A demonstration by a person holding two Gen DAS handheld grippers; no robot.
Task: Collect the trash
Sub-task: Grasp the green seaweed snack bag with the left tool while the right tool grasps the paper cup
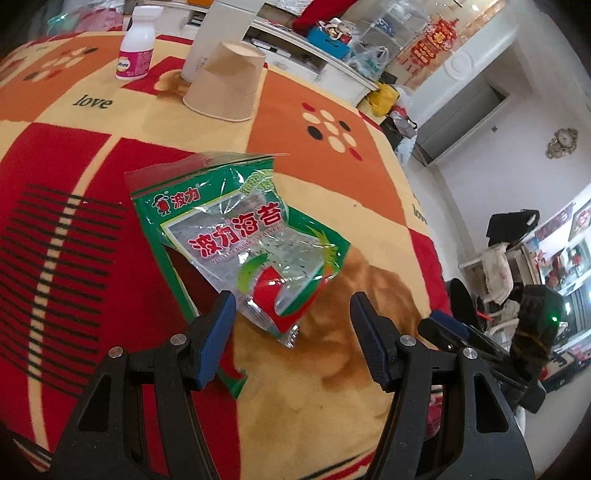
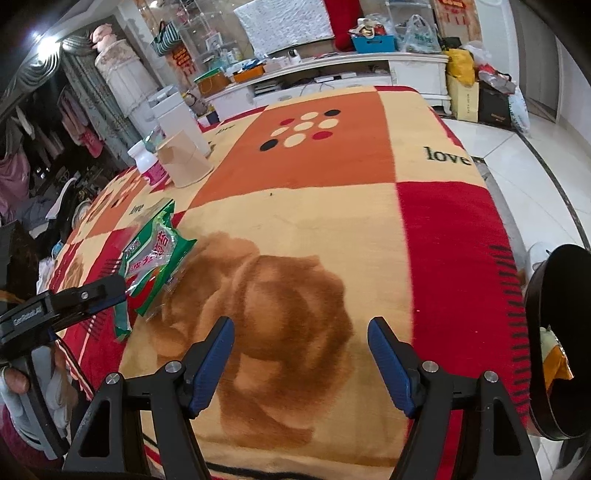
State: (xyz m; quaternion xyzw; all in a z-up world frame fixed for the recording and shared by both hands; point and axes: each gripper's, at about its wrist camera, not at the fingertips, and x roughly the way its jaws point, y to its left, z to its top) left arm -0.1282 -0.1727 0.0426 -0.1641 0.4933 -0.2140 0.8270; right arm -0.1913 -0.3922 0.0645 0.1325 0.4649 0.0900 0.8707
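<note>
A crumpled green seaweed snack wrapper (image 1: 240, 236) lies on the patterned blanket (image 1: 332, 369). My left gripper (image 1: 291, 310) is open just above it, and the wrapper's near end sits between the blue pads without being pressed. In the right wrist view the same wrapper (image 2: 159, 254) is at the left, with the left gripper (image 2: 110, 291) reaching over it. My right gripper (image 2: 301, 328) hangs open over the brown flower print with nothing between its fingers. It also shows at the right of the left wrist view (image 1: 447, 325).
An upside-down paper cup (image 1: 225, 81), a white bottle with a pink label (image 1: 136, 44) and a tall white container (image 1: 221, 26) stand at the far side. A black round bin (image 2: 554, 332) sits off the blanket's right edge. Furniture and bags line the room behind.
</note>
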